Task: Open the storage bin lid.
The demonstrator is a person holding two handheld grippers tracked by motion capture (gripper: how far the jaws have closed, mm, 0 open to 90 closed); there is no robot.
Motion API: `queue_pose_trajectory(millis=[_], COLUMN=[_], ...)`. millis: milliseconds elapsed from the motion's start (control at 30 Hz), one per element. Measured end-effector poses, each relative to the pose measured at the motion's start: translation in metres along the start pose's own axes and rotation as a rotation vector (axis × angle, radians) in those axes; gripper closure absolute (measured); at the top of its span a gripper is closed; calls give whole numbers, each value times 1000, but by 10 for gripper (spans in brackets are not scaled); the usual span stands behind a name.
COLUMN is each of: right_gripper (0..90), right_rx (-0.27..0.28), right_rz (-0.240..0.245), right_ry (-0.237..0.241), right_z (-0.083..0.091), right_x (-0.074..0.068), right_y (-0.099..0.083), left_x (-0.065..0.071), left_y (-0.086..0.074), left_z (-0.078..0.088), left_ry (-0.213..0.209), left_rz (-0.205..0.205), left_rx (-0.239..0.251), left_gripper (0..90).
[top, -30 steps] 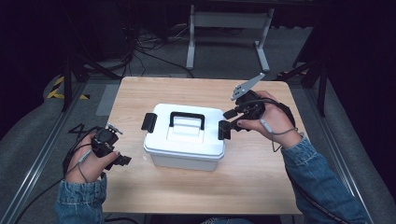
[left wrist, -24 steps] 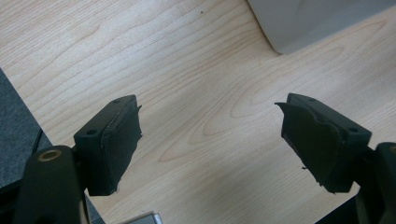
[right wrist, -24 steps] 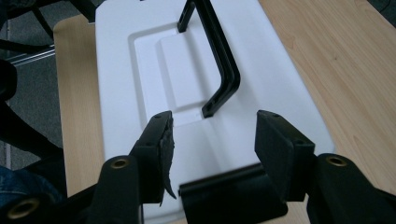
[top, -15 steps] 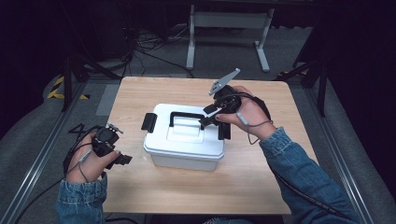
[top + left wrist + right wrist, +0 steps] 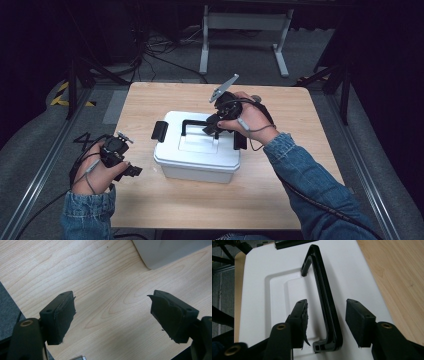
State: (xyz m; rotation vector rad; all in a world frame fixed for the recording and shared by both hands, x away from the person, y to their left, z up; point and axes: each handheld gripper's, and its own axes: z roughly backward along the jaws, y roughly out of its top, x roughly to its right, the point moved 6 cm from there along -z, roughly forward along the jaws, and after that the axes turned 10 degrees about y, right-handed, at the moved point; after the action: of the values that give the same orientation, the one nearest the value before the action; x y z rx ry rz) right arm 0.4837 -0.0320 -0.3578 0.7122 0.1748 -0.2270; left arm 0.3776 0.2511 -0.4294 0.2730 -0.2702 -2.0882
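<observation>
Wooden bench (image 5: 280,190) carries a white box (image 5: 197,150) at mid-frame in the high view. At lower left, the left tool (image 5: 112,315) has not moved; it rests wide apart over bare wood, the box corner at upper right of its own view. At centre right, the right tool (image 5: 325,322) has swung in from the box's right latch onto the lid, and now straddles the black handle (image 5: 324,297), jaws apart, not yet closed. A lift by the handle looks likely next.

Left tool (image 5: 112,317) jaws apart above wooden table (image 5: 100,285); white box (image 5: 165,251) corner beyond.
</observation>
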Motion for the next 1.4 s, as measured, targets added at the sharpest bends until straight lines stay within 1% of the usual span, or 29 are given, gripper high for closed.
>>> queue_pose_trajectory(millis=[33,67,167,233,267,300,333,367,400,433,467,500,533,567,600,667,767,1000,1133,1167,1300,1333,1367,1400], right_gripper=[564,573,592,624,658,658,675,696,711,726,739,758,769,783,803,827,837,843,844,844,844,845,845,845], right_rx=[-6,-13,-22,-40,-57,-57,-68,-77,-83,-89,-91,-95,-94,-97,-103,-113,-133,-137,-125,-121,-108,-105,-103,-94], right_rz=[3,3,10,15,15,15,14,13,12,14,20,26,30,31,35,43,68,97,93,96,111,123,119,125], right_ry=[5,4,10,16,14,14,17,13,17,17,16,26,41,50,47,56,61,70,71,77,72,70,69,69], right_z=[-2,-3,-6,-9,-12,-12,-13,-15,-15,-16,-16,-16,-15,-15,-14,-13,-13,-13,-12,-11,-8,-7,-5,-4], right_x=[1,1,2,0,0,0,0,0,-1,-1,-1,-3,-4,-6,-7,-9,-12,-12,-13,-14,-14,-14,-15,-15], right_y=[1,2,6,11,13,13,14,14,14,15,15,15,15,15,16,16,16,16,19,20,24,26,27,28], left_x=[0,-1,0,1,2,2,2,1,2,1,1,1,0,1,0,1,1,1,1,1,1,1,1,1], left_y=[0,0,1,1,1,1,1,1,1,1,1,1,1,0,0,0,1,1,1,1,1,1,1,1], left_z=[0,0,-1,-2,-2,-2,-2,-2,-2,-2,-2,-3,-3,-3,-3,-3,-3,-3,-3,-3,-3,-3,-3,-3], left_ry=[1,10,9,0,-6,-6,-6,-1,-7,2,-1,-3,-4,-12,-11,-11,-6,-11,-13,-14,-14,-14,-14,-16], left_rz=[2,-8,-7,-1,0,0,2,-4,3,-9,-6,-2,-7,3,3,9,-3,0,1,1,0,1,1,3], left_rx=[-2,-2,-2,-6,-8,-8,-7,-6,-6,-4,-2,0,-4,-5,-5,-9,-5,-2,-4,-5,-3,-3,-3,-2], left_gripper=[206,206,206,205,205,205,205,205,205,205,205,205,205,205,204,204,204,203,203,203,203,203,203,203])
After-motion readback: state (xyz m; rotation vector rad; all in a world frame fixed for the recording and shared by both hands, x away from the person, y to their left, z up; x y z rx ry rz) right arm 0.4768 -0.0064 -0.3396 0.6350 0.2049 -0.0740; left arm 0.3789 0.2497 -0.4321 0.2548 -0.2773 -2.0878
